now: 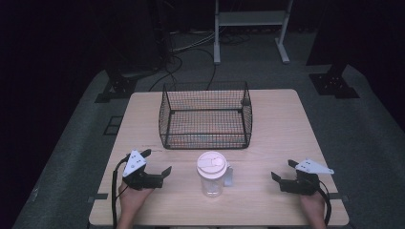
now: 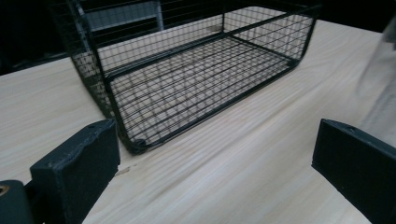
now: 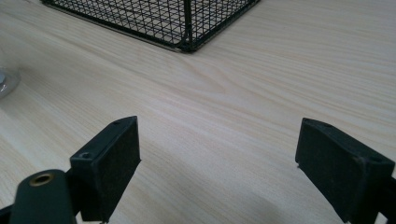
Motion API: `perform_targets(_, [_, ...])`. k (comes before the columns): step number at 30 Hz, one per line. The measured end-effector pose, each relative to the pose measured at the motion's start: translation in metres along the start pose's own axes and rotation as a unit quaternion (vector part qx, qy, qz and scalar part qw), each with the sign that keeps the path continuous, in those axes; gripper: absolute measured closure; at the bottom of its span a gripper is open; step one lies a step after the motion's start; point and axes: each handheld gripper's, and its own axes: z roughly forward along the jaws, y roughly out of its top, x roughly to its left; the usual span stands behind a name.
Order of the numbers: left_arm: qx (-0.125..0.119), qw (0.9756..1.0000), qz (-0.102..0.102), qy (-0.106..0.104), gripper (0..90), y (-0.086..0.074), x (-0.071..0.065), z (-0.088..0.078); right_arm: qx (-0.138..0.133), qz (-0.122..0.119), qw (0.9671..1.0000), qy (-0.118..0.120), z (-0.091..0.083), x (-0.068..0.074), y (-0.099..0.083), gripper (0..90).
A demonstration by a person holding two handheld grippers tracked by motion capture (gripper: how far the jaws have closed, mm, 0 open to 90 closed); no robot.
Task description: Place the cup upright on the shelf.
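Note:
A clear plastic cup [image 1: 211, 177] with a white lid stands upright near the table's front edge, midway between my two grippers. Behind it sits a black wire basket [image 1: 205, 114] with nothing inside. My left gripper [image 1: 156, 161] rests left of the cup, open with nothing between its fingers. In the left gripper view the gripper [image 2: 215, 168] faces the basket [image 2: 187, 70], and the blurred cup [image 2: 380, 88] shows at the right edge. My right gripper [image 1: 282, 170] lies right of the cup, also open. The right gripper view shows the gripper [image 3: 219, 163], a basket corner [image 3: 187, 18] and the cup's base [image 3: 3, 81].
The light wooden table [image 1: 277, 124] has bare wood on both sides of the basket. Beyond the table lie grey carpet, black stand feet [image 1: 334, 83], cables [image 1: 176, 62] and a white frame [image 1: 250, 19] in the dark background.

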Motion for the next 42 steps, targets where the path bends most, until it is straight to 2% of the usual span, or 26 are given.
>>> perform_targets(2, [0.000,1.0000,0.002,-0.006,0.0,0.002,0.000,-0.001,0.000,0.000,1.0000,0.000,0.000,0.000,0.000,12.9])
perform_targets(3, [0.002,0.9997,-0.002,-0.024,0.0,0.007,-0.001,-0.002,0.000,-0.001,1.0000,0.001,0.000,0.000,0.000,12.9])
perform_targets(5, [0.001,0.9995,0.000,-0.030,0.0,0.010,-0.002,-0.003,0.000,-0.001,1.0000,0.001,0.000,0.000,0.000,12.9])
perform_targets(8, [0.000,0.9986,0.010,-0.052,0.0,0.022,-0.006,-0.006,0.001,0.000,1.0000,0.001,0.000,0.000,0.000,12.9])
perform_targets(10, [0.001,0.9983,0.015,-0.056,0.0,0.025,-0.008,-0.007,0.001,-0.001,1.0000,0.001,0.000,0.000,0.000,12.9])
perform_targets(11, [0.003,0.9972,0.020,-0.072,0.0,0.031,-0.011,-0.007,0.002,0.000,1.0000,0.000,0.000,0.000,0.000,12.9])
perform_targets(12, [0.004,0.9966,0.022,-0.079,0.0,0.034,-0.012,-0.007,0.002,0.000,1.0000,0.000,0.000,0.000,0.000,12.9])
perform_targets(14, [0.005,0.9956,0.032,-0.087,0.0,0.040,-0.016,-0.008,0.002,0.000,1.0000,0.000,0.000,0.000,0.000,12.9])
perform_targets(19, [0.003,0.9932,0.034,-0.111,0.0,0.051,-0.018,-0.010,0.001,-0.001,1.0000,0.001,0.000,0.000,0.000,12.9])
perform_targets(24, [0.003,0.9913,0.038,-0.126,0.0,0.060,-0.021,-0.013,0.001,0.002,1.0000,0.005,0.000,-0.001,0.000,12.9])
perform_targets(27, [0.007,0.9893,0.043,-0.139,0.0,0.063,-0.024,-0.014,0.002,0.002,1.0000,0.005,0.001,-0.001,0.000,12.9])
perform_targets(32, [0.014,0.9832,0.054,-0.174,0.0,0.069,-0.032,-0.013,0.002,0.002,1.0000,0.005,0.000,-0.001,0.000,12.9])
perform_targets(39, [0.024,0.9800,0.071,-0.184,0.0,0.079,-0.042,-0.011,0.001,0.002,1.0000,0.007,0.000,-0.001,0.000,12.9])
perform_targets(42, [0.028,0.9779,0.076,-0.193,0.0,0.082,-0.046,-0.009,-0.001,0.001,1.0000,0.008,0.000,-0.001,0.000,12.9])
